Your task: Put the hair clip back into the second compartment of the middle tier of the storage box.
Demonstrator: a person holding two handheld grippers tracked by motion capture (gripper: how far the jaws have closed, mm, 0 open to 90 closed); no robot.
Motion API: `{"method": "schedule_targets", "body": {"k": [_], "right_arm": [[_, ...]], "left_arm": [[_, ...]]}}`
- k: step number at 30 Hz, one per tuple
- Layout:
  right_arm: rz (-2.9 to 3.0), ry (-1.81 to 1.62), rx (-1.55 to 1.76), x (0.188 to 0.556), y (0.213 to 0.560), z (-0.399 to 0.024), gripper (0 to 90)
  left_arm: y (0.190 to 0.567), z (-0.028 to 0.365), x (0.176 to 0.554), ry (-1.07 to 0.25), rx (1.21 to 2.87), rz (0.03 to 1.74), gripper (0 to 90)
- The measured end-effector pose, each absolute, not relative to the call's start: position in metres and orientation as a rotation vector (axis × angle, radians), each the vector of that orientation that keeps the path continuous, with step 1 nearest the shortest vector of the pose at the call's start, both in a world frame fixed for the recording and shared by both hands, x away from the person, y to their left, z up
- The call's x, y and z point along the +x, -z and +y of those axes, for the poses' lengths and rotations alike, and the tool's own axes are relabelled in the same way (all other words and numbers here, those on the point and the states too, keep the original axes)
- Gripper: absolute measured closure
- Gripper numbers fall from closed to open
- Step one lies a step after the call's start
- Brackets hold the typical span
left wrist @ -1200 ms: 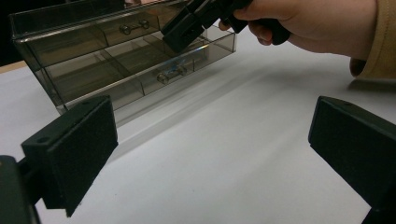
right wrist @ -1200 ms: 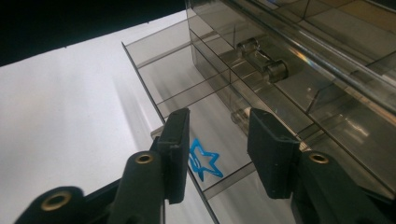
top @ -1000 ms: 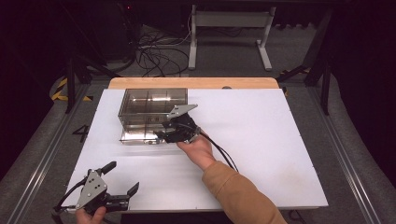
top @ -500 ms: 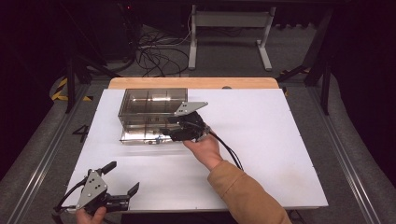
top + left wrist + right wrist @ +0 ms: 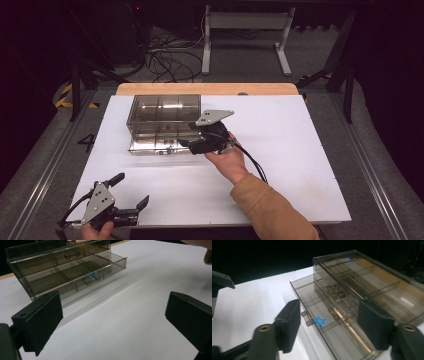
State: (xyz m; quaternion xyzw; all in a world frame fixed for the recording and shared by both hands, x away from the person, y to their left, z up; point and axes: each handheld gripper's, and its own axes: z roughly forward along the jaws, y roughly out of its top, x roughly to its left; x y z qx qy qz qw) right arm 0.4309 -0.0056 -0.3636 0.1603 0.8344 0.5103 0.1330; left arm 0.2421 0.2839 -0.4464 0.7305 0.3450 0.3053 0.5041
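Observation:
A smoky clear drawer box stands at the back left of the white tabletop. Its lower drawer is pulled out toward me, and a small blue piece lies in it near the front handle. My right gripper hovers at the drawer's right end, pointing left along it. Its jaws have just been opening and nothing is between them; the blue piece lies below them. My left gripper rests at the table's front left, open, facing the box from a distance.
The upper drawer is pushed in, its handle facing front. The white board spreads wide to the right of the box, with a wooden strip along its far edge. Dark floor and cables lie beyond.
My right gripper has drifted right and slightly up from the drawer front, and its jaws stand wider. The left gripper has stayed put.

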Motion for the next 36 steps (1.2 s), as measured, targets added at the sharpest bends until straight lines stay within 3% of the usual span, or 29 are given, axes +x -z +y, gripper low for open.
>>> {"method": "schedule_targets", "body": {"k": [13, 36], "right_arm": [[2.342, -1.489, 0.51, 0.416, 0.352, -0.058, 10.5], [2.256, -1.489, 0.599, 0.384, 0.368, -0.146, 3.9]], "left_arm": [[0.446, 0.284, 0.243, -0.73, 1.761, 0.839, 2.0], [0.446, 0.282, 0.247, -0.729, 1.753, 0.838, 2.0]]}}
